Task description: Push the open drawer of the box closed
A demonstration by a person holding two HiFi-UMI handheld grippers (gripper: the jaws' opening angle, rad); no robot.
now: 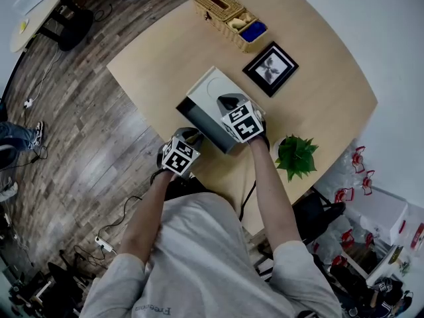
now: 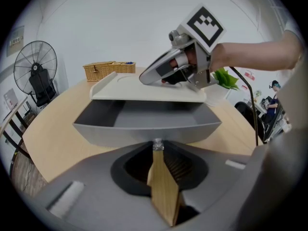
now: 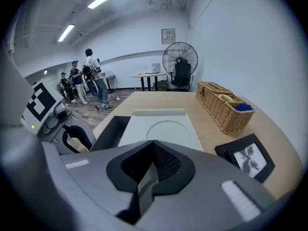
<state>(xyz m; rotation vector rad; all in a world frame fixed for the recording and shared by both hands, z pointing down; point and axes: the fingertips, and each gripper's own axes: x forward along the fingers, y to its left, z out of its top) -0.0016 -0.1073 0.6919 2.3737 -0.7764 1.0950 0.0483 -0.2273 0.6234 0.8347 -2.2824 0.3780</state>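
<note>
- On the round wooden worktop (image 1: 318,91) sits one white box (image 1: 215,88), its single grey drawer (image 2: 144,124) pulled out toward the person and empty inside.
- Two grippers are at work. The left gripper (image 2: 158,146) has its fingers clenched together on nothing, with the tips at the middle of the drawer's front wall. Whether they touch it cannot be told.
- The right gripper (image 3: 154,142) rests on the box's white lid, with its fingers likewise clenched and empty.
- Beyond the box stand one wicker basket (image 1: 228,17) with a blue item and pale items in its open end, and one black-framed picture (image 1: 270,68) lying flat.
- One small potted plant (image 1: 296,154) stands just right of the person's right forearm.
- Nothing lies between the left gripper and the drawer front.
- Off the worktop, one standing fan (image 3: 180,61) is by the wall, and several people (image 3: 86,76) stand far back.
</note>
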